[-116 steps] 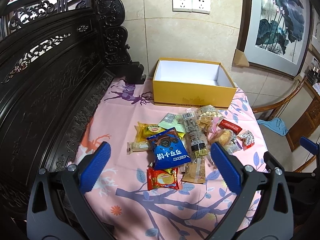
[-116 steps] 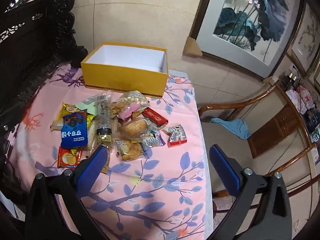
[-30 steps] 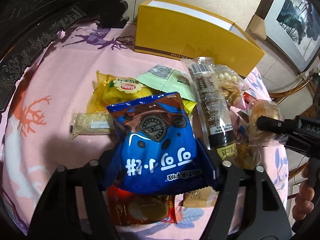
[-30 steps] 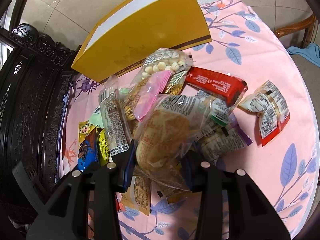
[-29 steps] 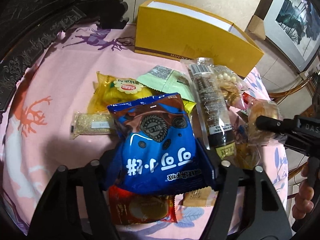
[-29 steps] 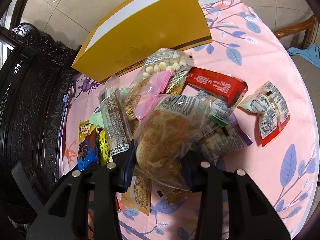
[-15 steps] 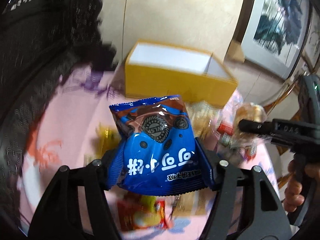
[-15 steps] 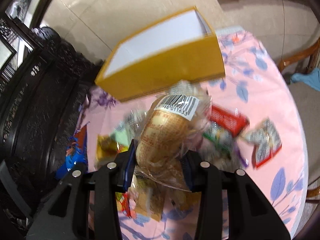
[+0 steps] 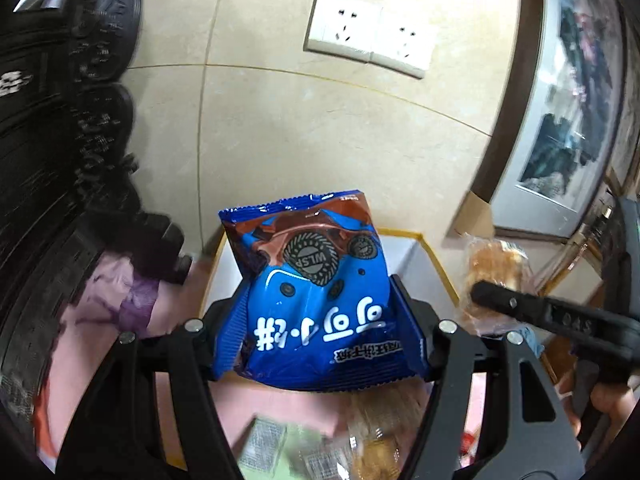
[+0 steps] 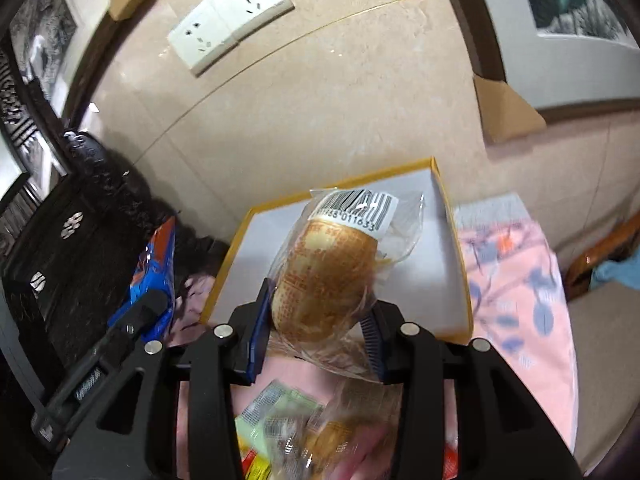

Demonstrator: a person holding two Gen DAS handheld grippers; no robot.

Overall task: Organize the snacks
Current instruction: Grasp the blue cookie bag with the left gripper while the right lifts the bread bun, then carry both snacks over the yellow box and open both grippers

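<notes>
My left gripper [image 9: 316, 320] is shut on a blue cookie bag [image 9: 316, 300] and holds it in the air in front of the open yellow box [image 9: 430, 250]. In the right wrist view my right gripper [image 10: 320, 332] is shut on a bread roll in a clear wrapper [image 10: 328, 276], lifted over the box's white inside [image 10: 424, 264]. The left wrist view also catches the bread roll [image 9: 494, 268] and the right gripper's arm at the right; the right wrist view catches the blue bag [image 10: 154, 280] at the left. Other snack packets [image 10: 280, 408] lie blurred on the pink cloth below.
The yellow box stands at the back of the pink floral tablecloth [image 10: 516, 280], against a tiled wall with white sockets [image 9: 368, 36]. Dark carved wooden furniture [image 9: 52, 160] rises on the left. A framed painting [image 9: 568, 120] leans at the right, a wooden chair [image 10: 604, 256] beyond the table's edge.
Both grippers have risen off the table with their snacks and moved toward the yellow box. The pile of packets has dropped to the bottom of both views.
</notes>
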